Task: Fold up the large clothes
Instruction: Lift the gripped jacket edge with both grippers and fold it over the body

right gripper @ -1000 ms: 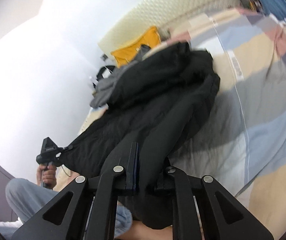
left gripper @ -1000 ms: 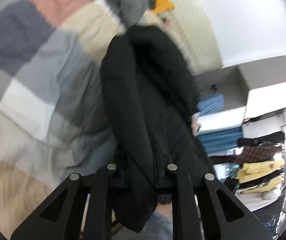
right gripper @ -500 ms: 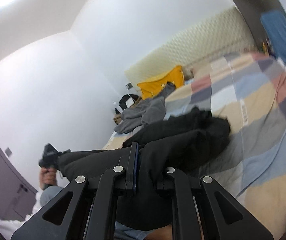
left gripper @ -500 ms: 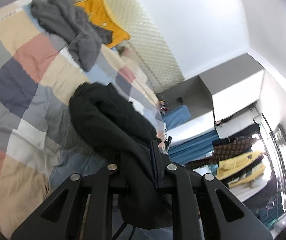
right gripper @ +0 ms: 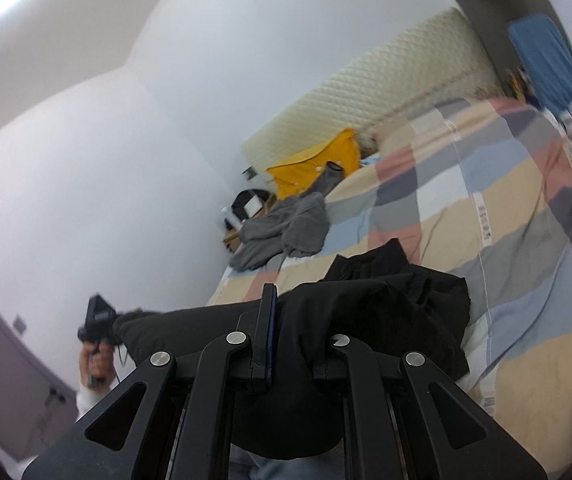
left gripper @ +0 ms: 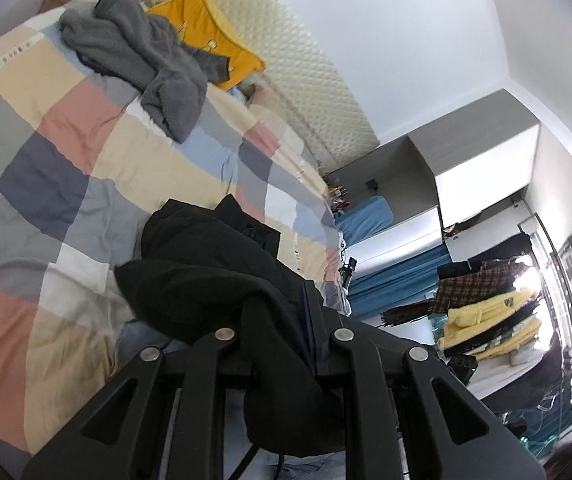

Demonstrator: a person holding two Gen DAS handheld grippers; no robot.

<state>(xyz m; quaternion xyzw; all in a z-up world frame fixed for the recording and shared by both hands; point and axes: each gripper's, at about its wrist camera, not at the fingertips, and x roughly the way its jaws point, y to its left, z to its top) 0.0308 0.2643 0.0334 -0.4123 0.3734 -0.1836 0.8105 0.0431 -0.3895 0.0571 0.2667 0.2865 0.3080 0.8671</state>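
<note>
Right wrist view shows the right tool [right gripper: 281, 344] clamped on one end of the black garment [right gripper: 386, 312] and the left tool [right gripper: 99, 314] pinching the other, spreading it taut above the bed [right gripper: 506, 216], probably for a clean fold.

A home bedroom: patchwork-quilted bed [left gripper: 85, 168], padded headboard [left gripper: 294, 64] (clothes rack [left gripper: 482, 316] beyond).

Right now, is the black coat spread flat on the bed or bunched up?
Bunched up. The black coat hangs between the right gripper and the left gripper, both clamped on it, its far end crumpled on the patchwork bedspread.
</note>
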